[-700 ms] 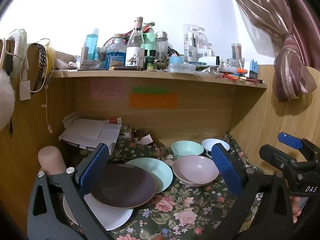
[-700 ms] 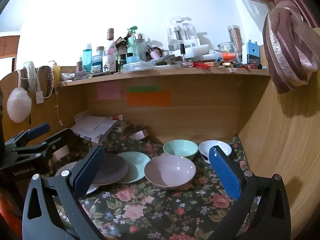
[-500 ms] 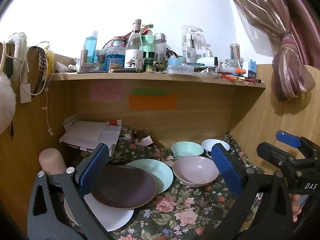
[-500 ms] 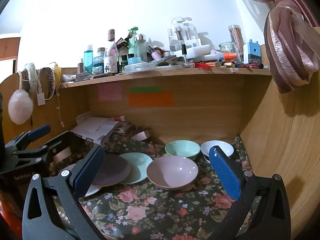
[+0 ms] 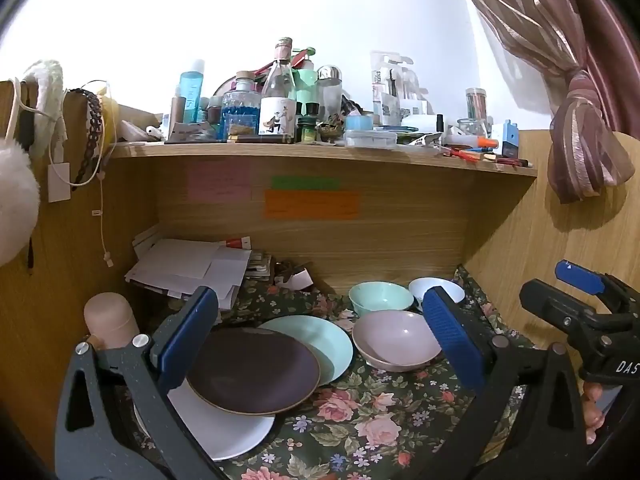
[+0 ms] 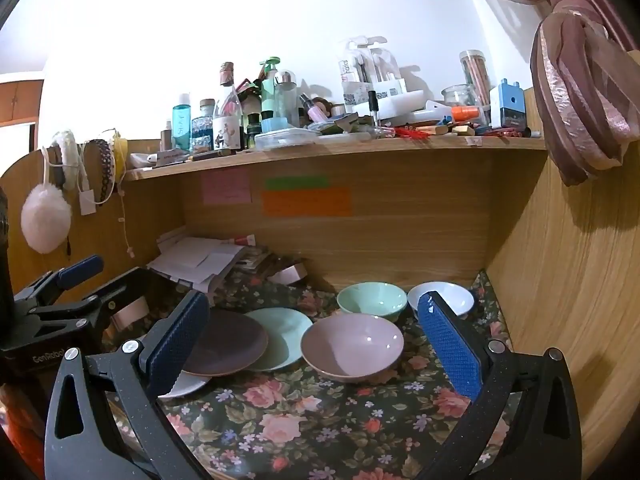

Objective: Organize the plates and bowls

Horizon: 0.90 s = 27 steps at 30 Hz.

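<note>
Only my left view shows the pink cylinder at lower left and most of the white plate under the dark plate; my right view hides both behind my left hand-held gripper. Both my left hand-held gripper and right hand-held gripper are spread wide, holding nothing. The pink bowl, green bowl and white bowl sit center-right on the floral tabletop, with bare cloth along the bottom and wooden walls close behind and at right.

Harsh overhead light blows the white wall out to glare above the cluttered shelf, while the desk recess beneath sits dimmer. The curtain casts a soft shadow. Fisheye distortion bends edges; corners vignette black; detail stays sharp.
</note>
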{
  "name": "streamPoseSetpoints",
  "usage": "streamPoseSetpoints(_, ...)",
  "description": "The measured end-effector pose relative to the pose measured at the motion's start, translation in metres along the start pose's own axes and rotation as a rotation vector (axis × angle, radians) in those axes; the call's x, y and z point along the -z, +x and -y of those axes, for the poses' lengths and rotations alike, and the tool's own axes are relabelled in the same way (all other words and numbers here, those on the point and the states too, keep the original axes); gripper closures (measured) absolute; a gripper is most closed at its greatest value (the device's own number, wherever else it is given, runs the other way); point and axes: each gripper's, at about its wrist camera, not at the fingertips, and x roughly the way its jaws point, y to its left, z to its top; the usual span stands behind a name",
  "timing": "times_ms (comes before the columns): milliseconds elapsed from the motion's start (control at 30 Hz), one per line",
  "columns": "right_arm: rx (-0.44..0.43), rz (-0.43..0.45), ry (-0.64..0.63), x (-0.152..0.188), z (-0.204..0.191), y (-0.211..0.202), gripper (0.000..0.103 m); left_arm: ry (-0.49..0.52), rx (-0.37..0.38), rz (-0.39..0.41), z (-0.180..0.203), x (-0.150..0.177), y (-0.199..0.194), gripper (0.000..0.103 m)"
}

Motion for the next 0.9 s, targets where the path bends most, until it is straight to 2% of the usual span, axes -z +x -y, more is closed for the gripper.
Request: streamPoseSetpoints(900, -0.006, 0.005, 0.004, -0.0014, 0.0024, -0.0005, 0.000, 0.012, 0.000, 0.010, 0.0019, 0.0023, 0.0001, 0.000)
